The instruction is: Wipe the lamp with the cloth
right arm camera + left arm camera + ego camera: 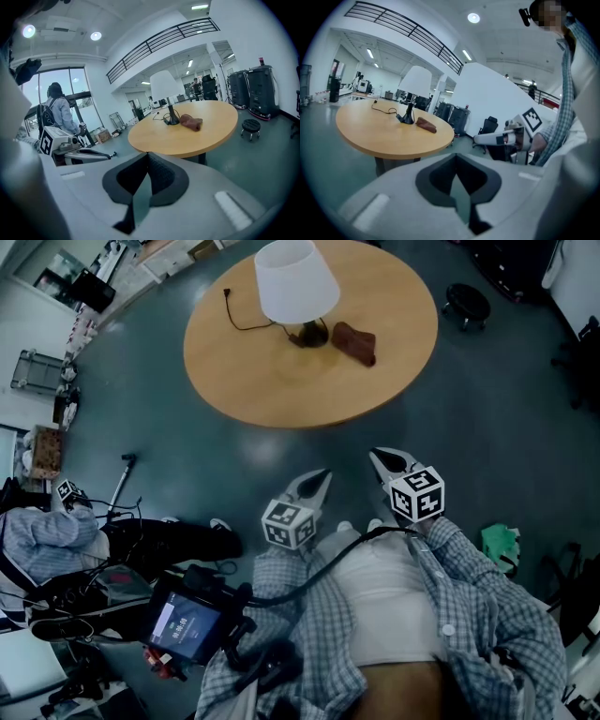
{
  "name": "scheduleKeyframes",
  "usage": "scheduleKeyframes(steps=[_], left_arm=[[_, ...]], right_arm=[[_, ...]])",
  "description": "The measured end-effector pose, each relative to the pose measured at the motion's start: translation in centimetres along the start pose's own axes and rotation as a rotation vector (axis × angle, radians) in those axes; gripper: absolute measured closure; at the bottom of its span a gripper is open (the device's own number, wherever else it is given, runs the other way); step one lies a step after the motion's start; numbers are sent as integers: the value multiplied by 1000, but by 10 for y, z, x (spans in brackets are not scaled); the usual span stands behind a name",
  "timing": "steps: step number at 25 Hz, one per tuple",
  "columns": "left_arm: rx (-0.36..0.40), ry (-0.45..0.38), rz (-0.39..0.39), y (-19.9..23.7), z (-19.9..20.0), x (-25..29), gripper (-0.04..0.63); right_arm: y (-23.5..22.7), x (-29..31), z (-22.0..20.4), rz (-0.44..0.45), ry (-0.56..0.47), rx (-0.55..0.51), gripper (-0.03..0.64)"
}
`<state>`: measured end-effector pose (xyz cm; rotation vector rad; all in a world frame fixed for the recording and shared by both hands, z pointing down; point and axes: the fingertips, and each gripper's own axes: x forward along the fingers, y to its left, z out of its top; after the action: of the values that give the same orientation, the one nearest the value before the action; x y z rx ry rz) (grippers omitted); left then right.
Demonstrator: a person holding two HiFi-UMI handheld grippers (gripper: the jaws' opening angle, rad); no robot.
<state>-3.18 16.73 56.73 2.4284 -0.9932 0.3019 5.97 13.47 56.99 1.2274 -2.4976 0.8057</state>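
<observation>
A table lamp (295, 282) with a white shade and a dark base stands on the round wooden table (281, 381). A crumpled reddish-brown cloth (355, 341) lies just right of the base. Both also show in the left gripper view, the lamp (415, 84) and cloth (426, 124), and in the right gripper view, the lamp (165, 86) and cloth (191, 122). My left gripper (322, 478) and right gripper (378, 458) hover close to my body, well short of the table, both shut and empty.
A black cord (239, 320) runs from the lamp across the table. A black stool (466, 304) stands right of the table. A tablet and cables (183, 624) lie at lower left. A green rag (501, 546) lies on the floor at right. Another person (58, 115) stands far off.
</observation>
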Motion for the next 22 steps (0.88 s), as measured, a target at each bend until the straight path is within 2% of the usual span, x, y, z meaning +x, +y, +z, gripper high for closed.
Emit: scheduleKeyframes(steps=[8,12,15,19,22], left_arm=[[0,-9,20,-10,0,5,592],[-15,-25,31,-52,-12,-27,591],[-17,-27,28,-74,-11,-29,591],[-30,-22,32,-47,-12,-16,591],[-41,-25,44,-21,-3,7,592]], right_arm=[[-16,-16,-1,-3,-4,10,612],[3,-72,-17,-18,-8,7,612],[-3,-95,-20,-32,4,16,612],[-15,-70,-25,-33,19,37,612],[-36,-45,-14,-31,24,38,612]])
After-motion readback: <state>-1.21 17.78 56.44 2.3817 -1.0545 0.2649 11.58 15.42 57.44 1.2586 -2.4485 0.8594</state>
